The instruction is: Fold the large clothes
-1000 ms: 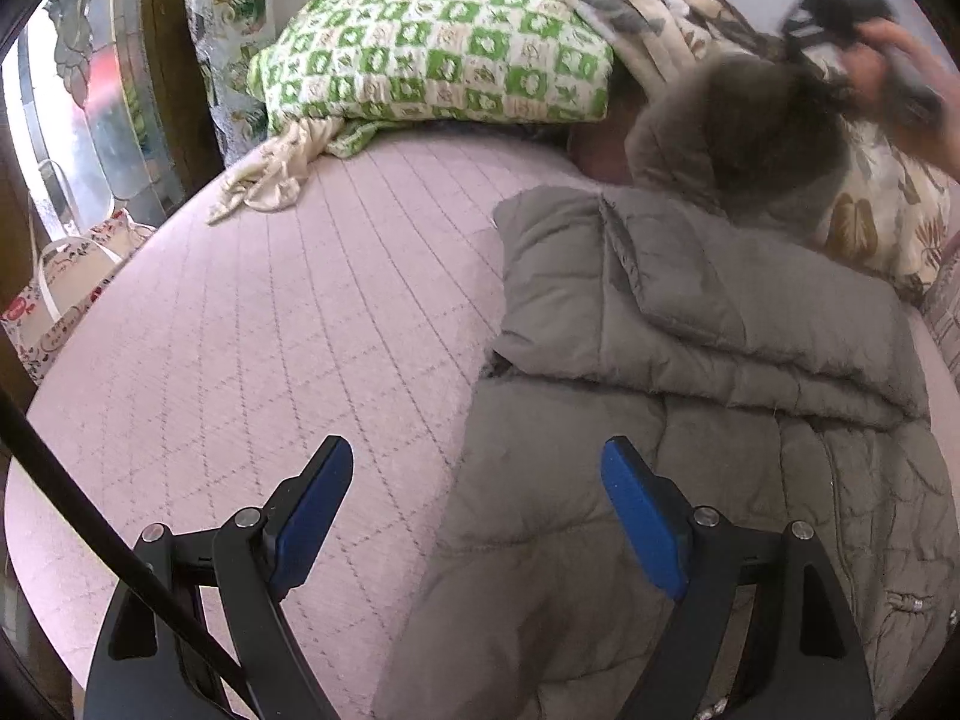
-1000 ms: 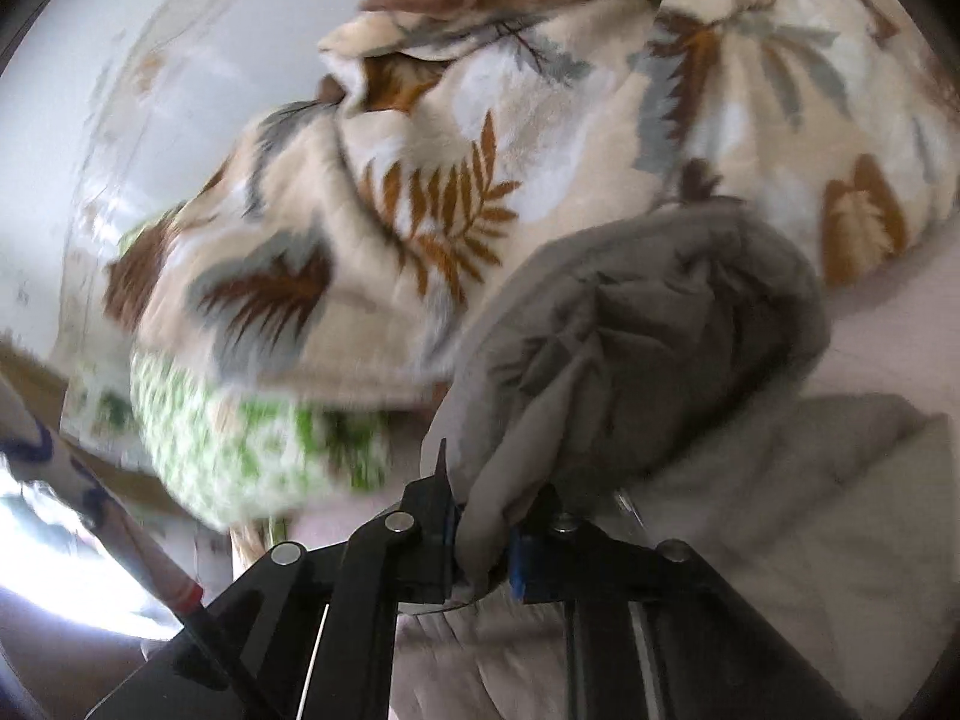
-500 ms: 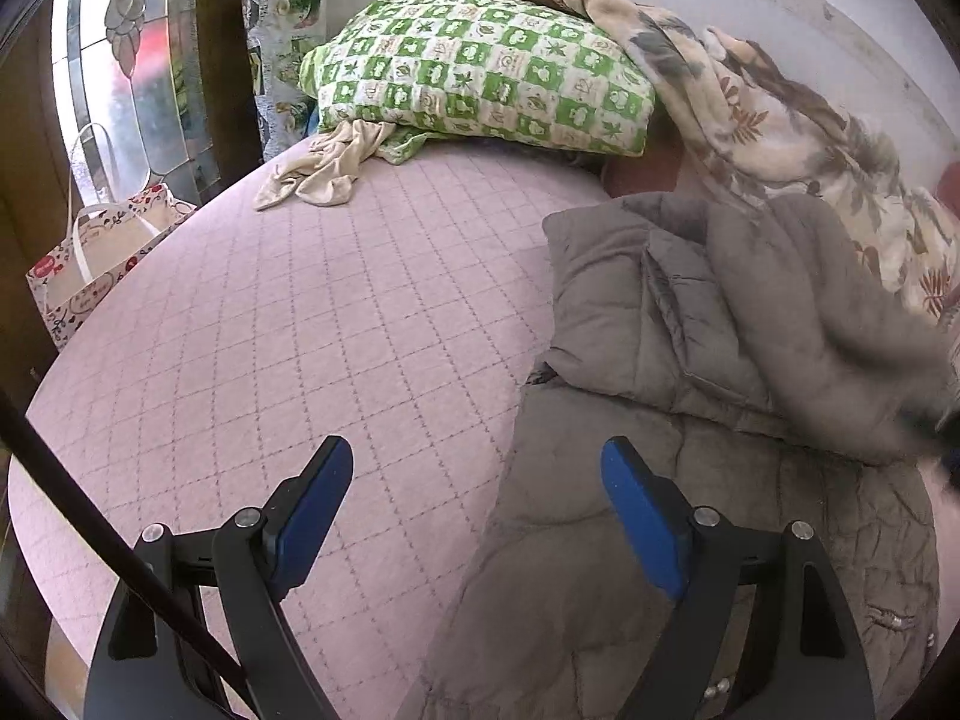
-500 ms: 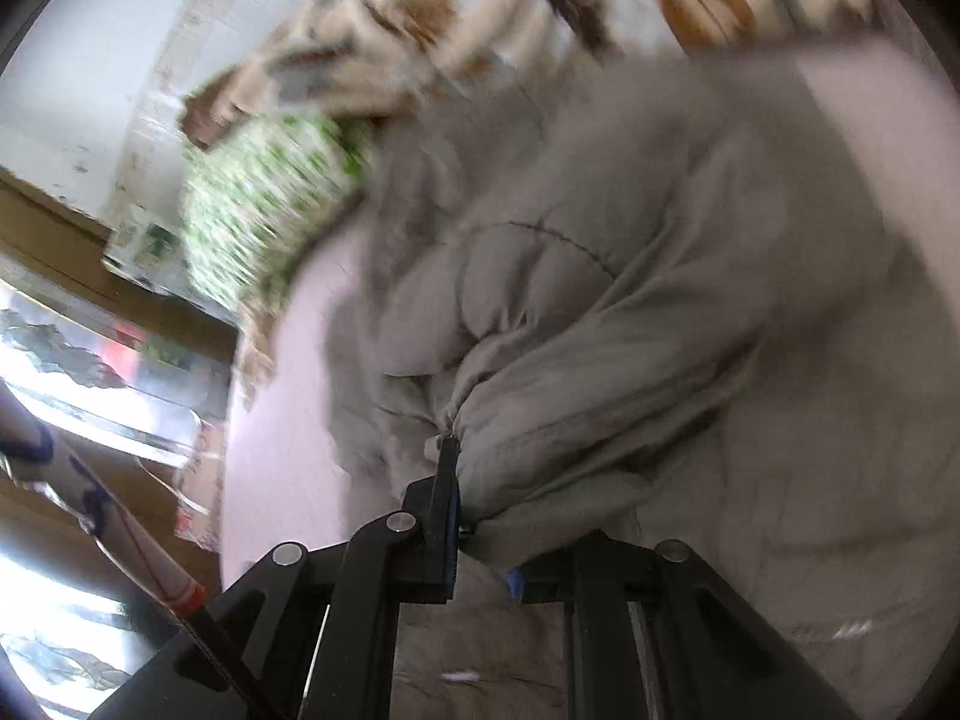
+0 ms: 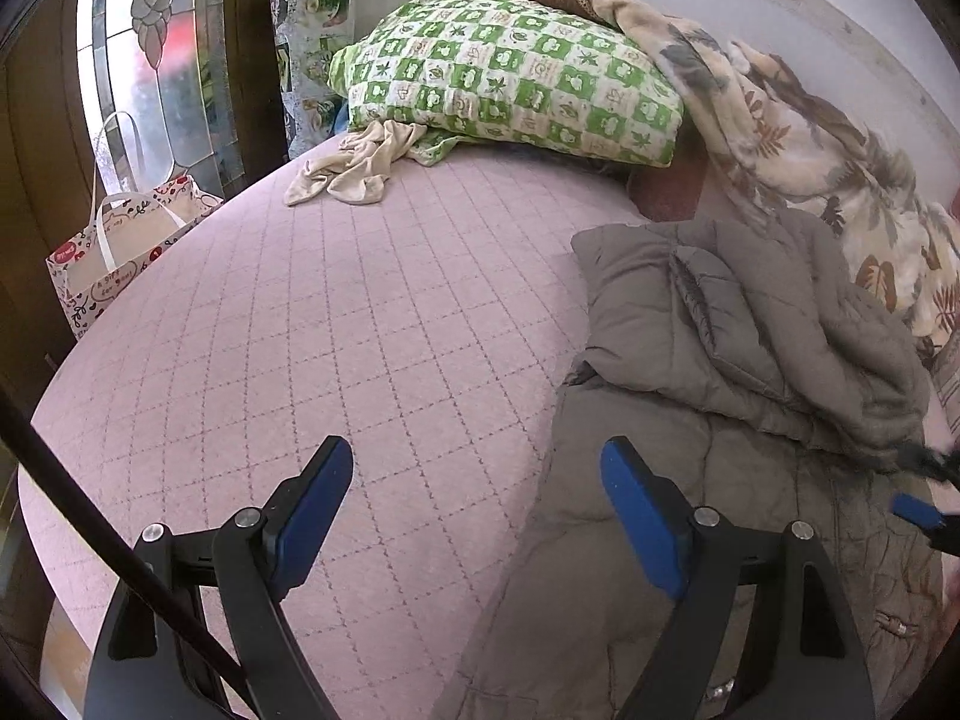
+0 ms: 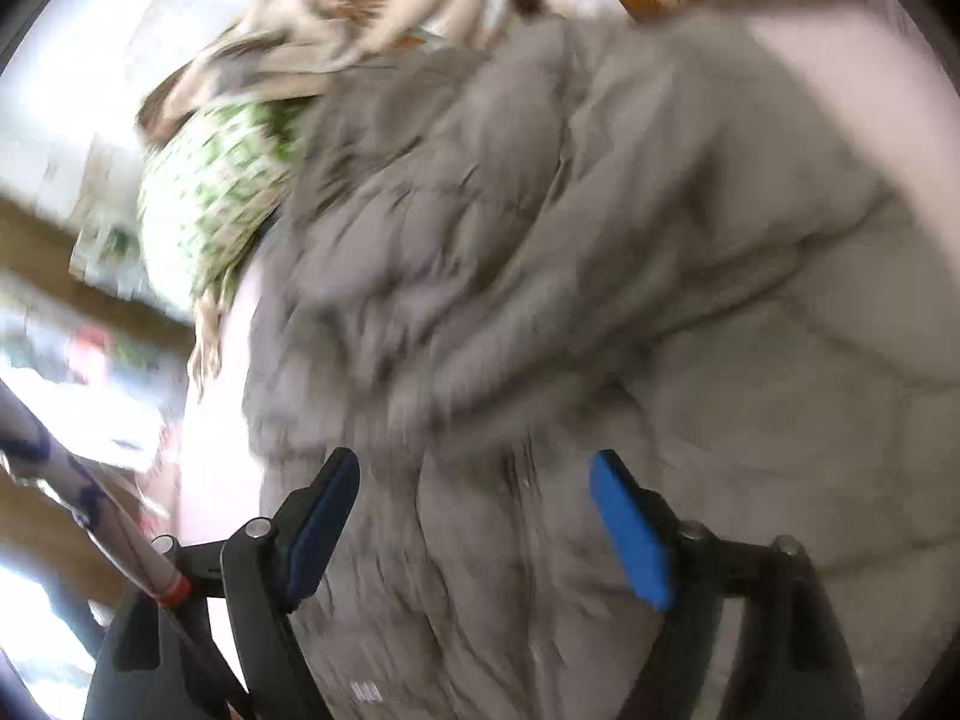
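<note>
Now the grey coat (image 6: 600, 300) lies below the right gripper's (image 6: 474, 516) just-opened fingers, touching neither.

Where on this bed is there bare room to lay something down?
The widest free patch is the pink quilted mattress, bordered by the green checked pillow and cream socks at its head and the grey padded coat alongside. Beyond the coat it is crowded: a leaf-print blanket piles against the wall.

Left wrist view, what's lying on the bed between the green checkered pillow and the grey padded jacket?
Nothing: in the left wrist view only bare pink quilted bedcover separates the green checkered pillow from the grey padded jacket.
</note>
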